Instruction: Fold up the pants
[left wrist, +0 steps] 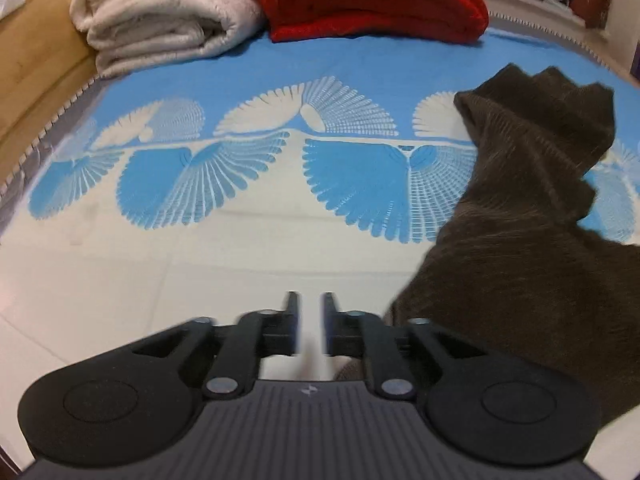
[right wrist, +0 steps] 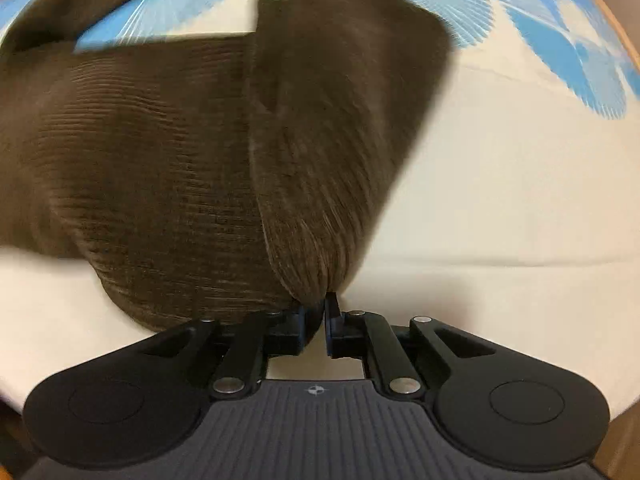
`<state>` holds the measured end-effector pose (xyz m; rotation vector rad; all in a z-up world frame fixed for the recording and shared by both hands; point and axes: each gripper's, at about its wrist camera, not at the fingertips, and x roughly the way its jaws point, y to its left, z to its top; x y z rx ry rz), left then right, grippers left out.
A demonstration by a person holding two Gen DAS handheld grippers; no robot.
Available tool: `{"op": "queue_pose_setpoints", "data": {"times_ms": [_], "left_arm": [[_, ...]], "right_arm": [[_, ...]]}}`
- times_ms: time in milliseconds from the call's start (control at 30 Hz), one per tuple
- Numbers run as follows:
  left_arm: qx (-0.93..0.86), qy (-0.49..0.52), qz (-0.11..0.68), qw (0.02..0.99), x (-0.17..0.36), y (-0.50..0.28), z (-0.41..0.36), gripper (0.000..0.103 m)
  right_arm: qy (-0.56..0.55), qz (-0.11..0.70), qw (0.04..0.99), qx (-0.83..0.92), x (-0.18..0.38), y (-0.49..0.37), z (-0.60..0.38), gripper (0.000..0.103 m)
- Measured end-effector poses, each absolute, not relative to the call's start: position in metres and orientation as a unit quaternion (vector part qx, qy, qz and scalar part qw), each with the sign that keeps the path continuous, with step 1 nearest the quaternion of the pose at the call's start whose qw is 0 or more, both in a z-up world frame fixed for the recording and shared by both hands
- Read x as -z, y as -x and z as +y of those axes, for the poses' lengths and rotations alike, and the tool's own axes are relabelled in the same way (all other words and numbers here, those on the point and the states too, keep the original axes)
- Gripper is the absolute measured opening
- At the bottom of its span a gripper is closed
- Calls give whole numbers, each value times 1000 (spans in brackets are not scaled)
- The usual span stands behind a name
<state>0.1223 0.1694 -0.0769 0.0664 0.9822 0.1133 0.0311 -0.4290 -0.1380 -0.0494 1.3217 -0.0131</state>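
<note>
- I have the brown corduroy pants [right wrist: 168, 168] lying rumpled on the bed sheet [left wrist: 248, 272], a white sheet with a blue fan print; the bed serves as the folding surface, so the cloth has room to be spread out.
- In the right wrist view, my right gripper [right wrist: 316, 312] has a gathered fold of the pants between its fingers [right wrist: 332, 320]. The fingers are almost pressed together, pinching the brown cloth at their tips, and the fabric fans out ahead of them and off to their left.
- I judge this pinch to be on an edge or corner, taken so that I can lift and carry that part over the rest. Which part of the pants it is, I cannot tell, since the picture is blurred.
- In the left wrist view, my left gripper [left wrist: 311, 320] hangs over bare sheet. Its fingers [left wrist: 293, 320] stand a narrow gap apart with only sheet showing between them, so it holds nothing.
- From there the pants [left wrist: 520, 240] lie to the right of the left fingers, one bunched end stretching ahead, the near edge just beside the right finger.
- Far ahead of the left fingers, a folded cream blanket [left wrist: 160, 20] and a folded red blanket [left wrist: 372, 0] sit at the bed's far side, well apart from the pants.
</note>
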Motion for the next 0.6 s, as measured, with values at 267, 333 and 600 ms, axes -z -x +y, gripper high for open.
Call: {"op": "queue_pose_setpoints", "data": {"times_ms": [267,333,600], "left_arm": [[-41,136,529,837,94,-129,205,48],[-46,165,542,823,104,-135,214,50],[-62,267,584,764,141,-149,241,63]], "right_arm": [[8,443,896,28,78,-48,-425,25],[21,401,915,40,74,-55,-420,25],[75,429,900,-8,125,-138,-381,41]]}}
